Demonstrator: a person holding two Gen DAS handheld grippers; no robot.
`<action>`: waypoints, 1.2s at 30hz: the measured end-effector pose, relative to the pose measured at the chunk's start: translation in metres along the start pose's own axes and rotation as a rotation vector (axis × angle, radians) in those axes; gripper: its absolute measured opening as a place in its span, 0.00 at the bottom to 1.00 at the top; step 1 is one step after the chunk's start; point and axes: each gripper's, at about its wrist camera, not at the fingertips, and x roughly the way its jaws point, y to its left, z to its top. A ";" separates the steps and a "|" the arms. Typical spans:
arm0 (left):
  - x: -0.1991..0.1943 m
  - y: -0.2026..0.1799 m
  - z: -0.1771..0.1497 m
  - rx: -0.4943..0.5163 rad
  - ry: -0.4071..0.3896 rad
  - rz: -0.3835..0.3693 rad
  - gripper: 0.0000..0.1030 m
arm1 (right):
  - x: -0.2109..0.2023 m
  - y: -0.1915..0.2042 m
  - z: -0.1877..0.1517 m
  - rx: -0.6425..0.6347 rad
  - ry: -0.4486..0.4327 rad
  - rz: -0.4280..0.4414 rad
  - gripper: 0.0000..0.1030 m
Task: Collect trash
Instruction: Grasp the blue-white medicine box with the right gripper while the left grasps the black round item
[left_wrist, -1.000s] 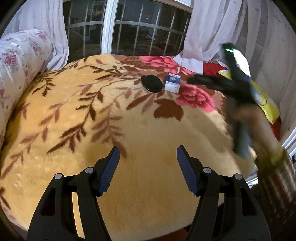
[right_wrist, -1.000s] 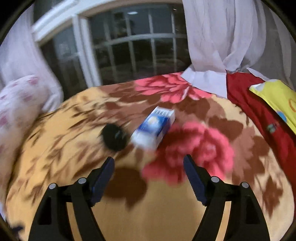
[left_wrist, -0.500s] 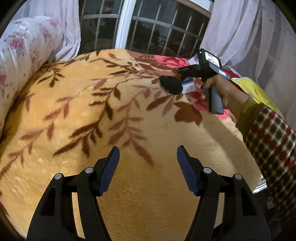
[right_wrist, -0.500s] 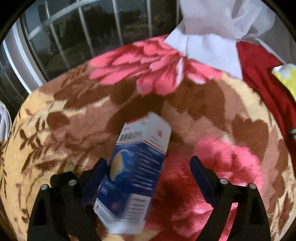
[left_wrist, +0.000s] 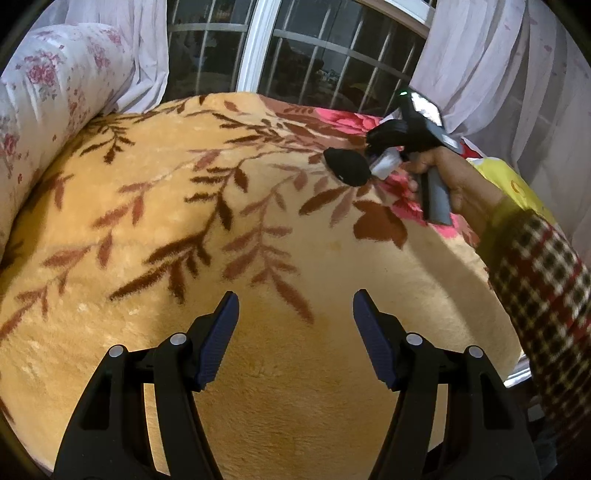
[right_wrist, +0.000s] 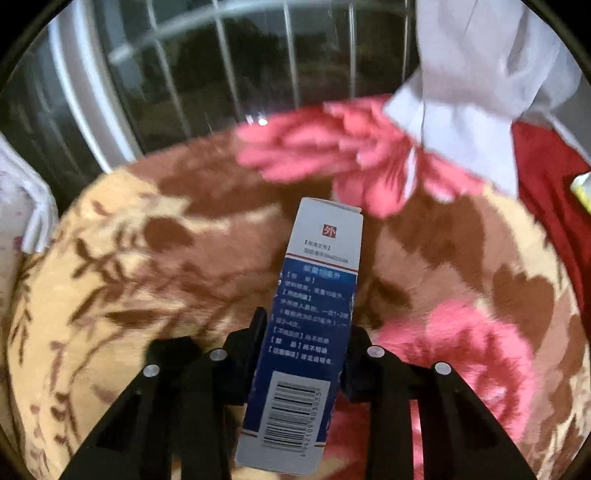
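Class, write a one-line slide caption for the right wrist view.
Right claw, jaws just closed, grips a blue-and-white box above the floral blanket.

The left gripper is seen low in the frame, its two blue-padded fingers spread apart with nothing between them, above a bed covered by a tan blanket patterned with brown leaves and pink flowers. Farther back on the right, the right gripper is held by a hand in a checked sleeve. A small white box is seen at its tip, just beside a black round object. A floral pillow lies at left, and a barred window and curtains stand behind.
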 end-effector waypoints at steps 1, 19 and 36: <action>0.000 -0.001 0.002 0.003 -0.003 0.001 0.61 | -0.015 0.000 -0.003 -0.004 -0.031 0.020 0.32; 0.129 -0.078 0.131 -0.100 0.038 0.009 0.70 | -0.183 -0.072 -0.147 -0.005 -0.351 0.143 0.33; 0.241 -0.090 0.170 -0.064 0.074 0.208 0.61 | -0.176 -0.081 -0.152 0.003 -0.346 0.161 0.34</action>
